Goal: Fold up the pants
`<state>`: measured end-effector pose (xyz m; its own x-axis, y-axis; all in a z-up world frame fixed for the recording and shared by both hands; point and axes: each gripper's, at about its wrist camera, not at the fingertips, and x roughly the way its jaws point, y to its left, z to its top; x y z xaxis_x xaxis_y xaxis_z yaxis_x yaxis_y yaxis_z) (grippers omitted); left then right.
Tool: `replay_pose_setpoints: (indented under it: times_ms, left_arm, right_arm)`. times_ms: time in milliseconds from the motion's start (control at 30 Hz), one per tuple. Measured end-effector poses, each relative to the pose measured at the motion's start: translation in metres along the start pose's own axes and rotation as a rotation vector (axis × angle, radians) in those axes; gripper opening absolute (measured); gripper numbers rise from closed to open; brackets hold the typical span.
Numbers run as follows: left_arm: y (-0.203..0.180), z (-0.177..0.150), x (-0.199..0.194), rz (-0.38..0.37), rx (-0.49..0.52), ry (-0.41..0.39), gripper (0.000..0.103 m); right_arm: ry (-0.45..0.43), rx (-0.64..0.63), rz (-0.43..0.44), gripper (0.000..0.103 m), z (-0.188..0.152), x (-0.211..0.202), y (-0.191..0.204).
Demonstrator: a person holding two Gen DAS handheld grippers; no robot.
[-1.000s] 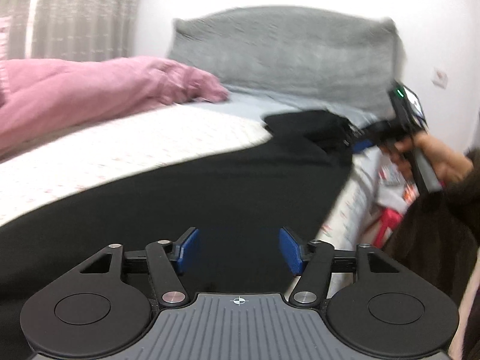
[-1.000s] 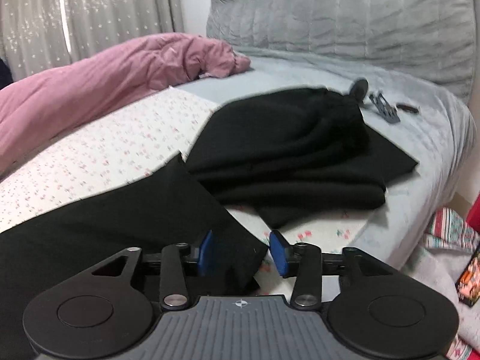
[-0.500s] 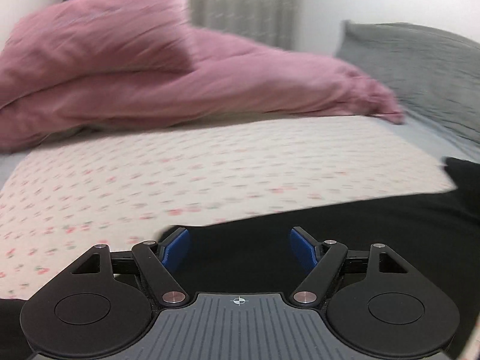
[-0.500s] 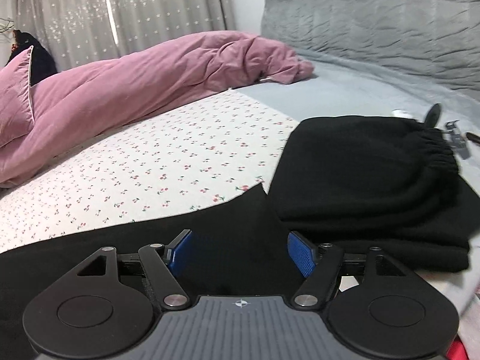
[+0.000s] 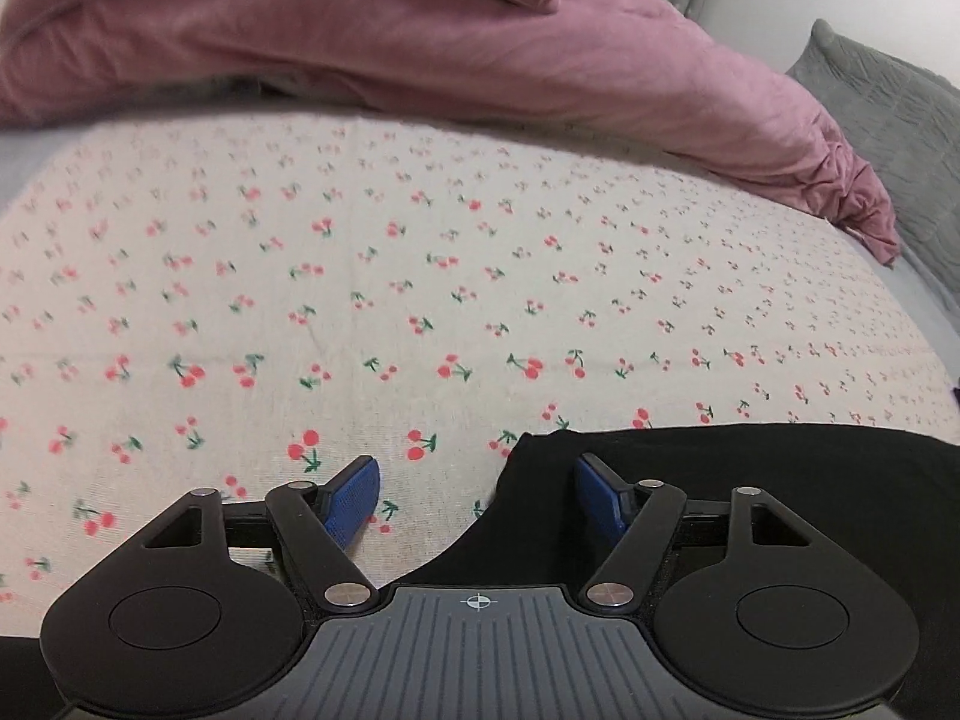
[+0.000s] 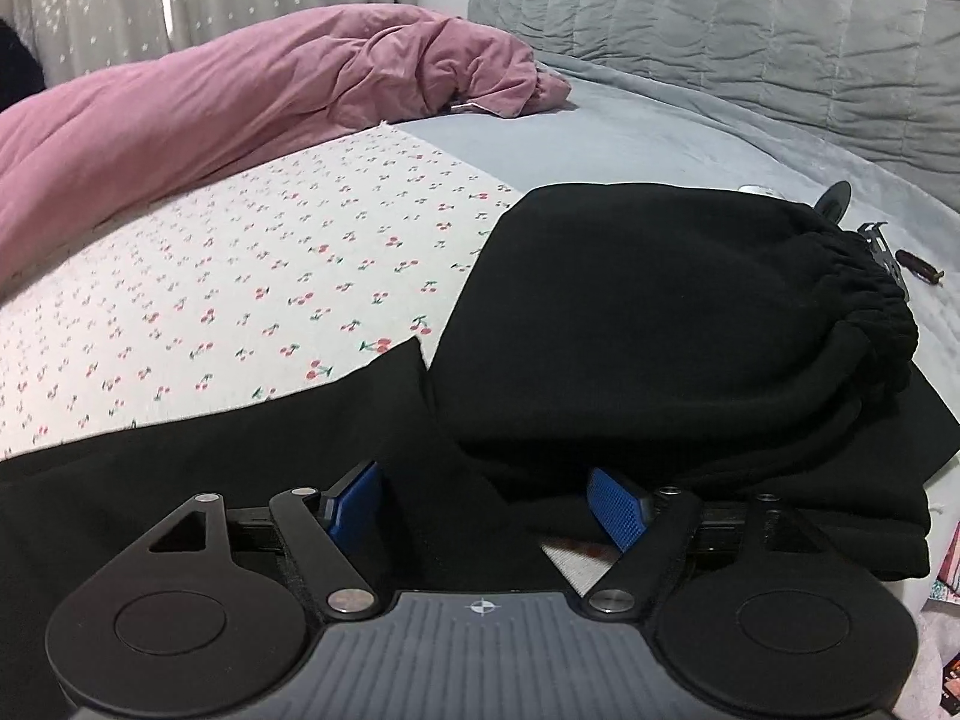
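Observation:
Black pants lie flat on the cherry-print sheet. In the left wrist view my left gripper is open and low over the sheet, straddling one corner of the pants. In the right wrist view my right gripper is open over the other end of the flat pants, close to their pointed corner. A pile of folded black pants with a gathered waistband lies just ahead to the right.
A pink duvet and pillow are bunched along the far side of the bed. A grey quilted headboard stands behind. Small dark items lie on the grey sheet beyond the folded pile.
Both grippers have opened wider and moved down toward the pants. The left one swung left from the bed's edge to the pants' corner. The right one moved in over the other end.

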<state>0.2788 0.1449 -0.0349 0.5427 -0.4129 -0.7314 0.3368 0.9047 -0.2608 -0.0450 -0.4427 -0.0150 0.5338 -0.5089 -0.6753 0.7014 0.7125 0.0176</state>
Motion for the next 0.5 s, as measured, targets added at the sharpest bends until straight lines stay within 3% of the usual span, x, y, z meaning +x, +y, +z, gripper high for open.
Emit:
replay_pose_setpoints:
  times_ms: [33,100,167,233,400,500]
  left_arm:
    - [0.001,0.000,0.001,-0.014,0.002,-0.003,0.063]
    - [0.000,0.000,0.000,-0.051,-0.002,-0.001,0.046]
    - [-0.001,0.000,0.004,-0.103,-0.021,0.018,0.020]
    - [-0.006,-0.001,0.007,-0.105,-0.022,0.030,0.012]
    - [-0.024,-0.003,-0.005,0.015,0.039,-0.117,0.007]
    - [-0.027,-0.005,0.011,0.068,0.062,-0.084,0.009]
  right_arm:
    - [0.006,-0.002,0.005,0.078,0.000,0.002,0.000]
    - [0.014,-0.001,0.008,0.078,-0.002,0.003,0.001]
    - [0.015,-0.010,0.003,0.078,-0.002,0.004,0.005]
    - [0.023,-0.034,0.002,0.078,0.000,0.008,0.007]
    - [0.020,-0.073,-0.037,0.078,-0.002,0.009,0.015]
    - [0.015,-0.077,-0.052,0.074,-0.002,0.008,0.016]
